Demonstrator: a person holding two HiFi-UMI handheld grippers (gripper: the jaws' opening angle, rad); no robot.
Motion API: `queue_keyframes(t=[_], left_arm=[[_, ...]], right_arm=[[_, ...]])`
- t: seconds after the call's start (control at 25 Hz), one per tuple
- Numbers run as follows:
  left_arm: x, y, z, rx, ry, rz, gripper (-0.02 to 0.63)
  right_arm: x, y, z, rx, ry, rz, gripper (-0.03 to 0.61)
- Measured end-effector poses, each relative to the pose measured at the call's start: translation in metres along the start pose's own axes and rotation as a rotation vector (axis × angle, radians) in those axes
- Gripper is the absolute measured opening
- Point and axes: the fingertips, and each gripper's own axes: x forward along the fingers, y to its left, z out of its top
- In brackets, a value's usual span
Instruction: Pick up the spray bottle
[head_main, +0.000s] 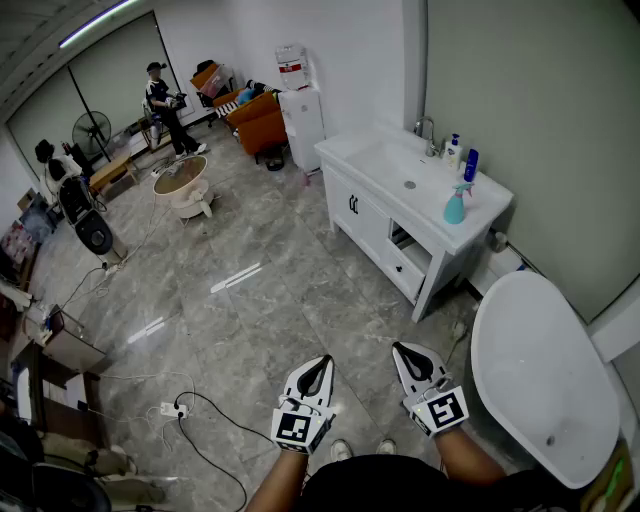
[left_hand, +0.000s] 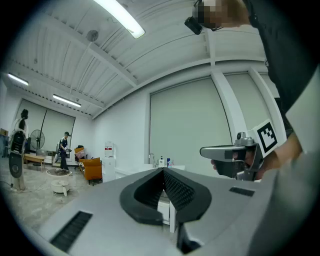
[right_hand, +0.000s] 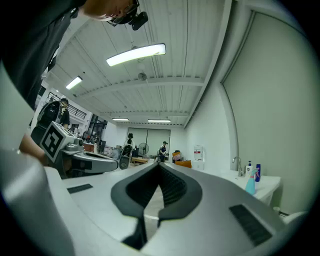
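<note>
The teal spray bottle (head_main: 455, 205) stands upright near the front right corner of the white vanity counter (head_main: 435, 232), far ahead of both grippers. The right gripper view shows the spray bottle (right_hand: 250, 184) small at the right. My left gripper (head_main: 319, 361) and right gripper (head_main: 401, 348) are held side by side low over the floor, pointing about level toward the vanity. Both are shut with nothing between the jaws. The left gripper (left_hand: 162, 170) sees the right one (left_hand: 235, 155) beside it. From the right gripper (right_hand: 159, 165), the left one (right_hand: 85, 157) shows at the left.
A white pump bottle (head_main: 453, 150) and a blue bottle (head_main: 470, 164) stand by the faucet (head_main: 428, 131) behind the sink. A white bathtub (head_main: 545, 375) lies at the right. A power strip (head_main: 172, 408) with cables lies on the floor at left. A person (head_main: 165, 107) stands far back.
</note>
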Motion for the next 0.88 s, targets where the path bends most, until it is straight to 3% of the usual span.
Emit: queue_keyframes(t=[0.16, 0.56, 0.88], left_arm=[[0.009, -0.006, -0.001, -0.02, -0.039, 0.002, -0.003], [-0.001, 0.003, -0.004, -0.011, -0.026, -0.014, -0.003], [-0.012, 0.02, -0.007, -0.009, -0.026, -0.03, -0.003]], right_arm=[[-0.001, -0.011, 0.0, -0.036, -0.005, -0.008, -0.003], [0.004, -0.001, -0.001, -0.033, 0.01, -0.023, -0.003], [0.014, 0.011, -0.001, -0.056, -0.015, -0.083, 0.0]])
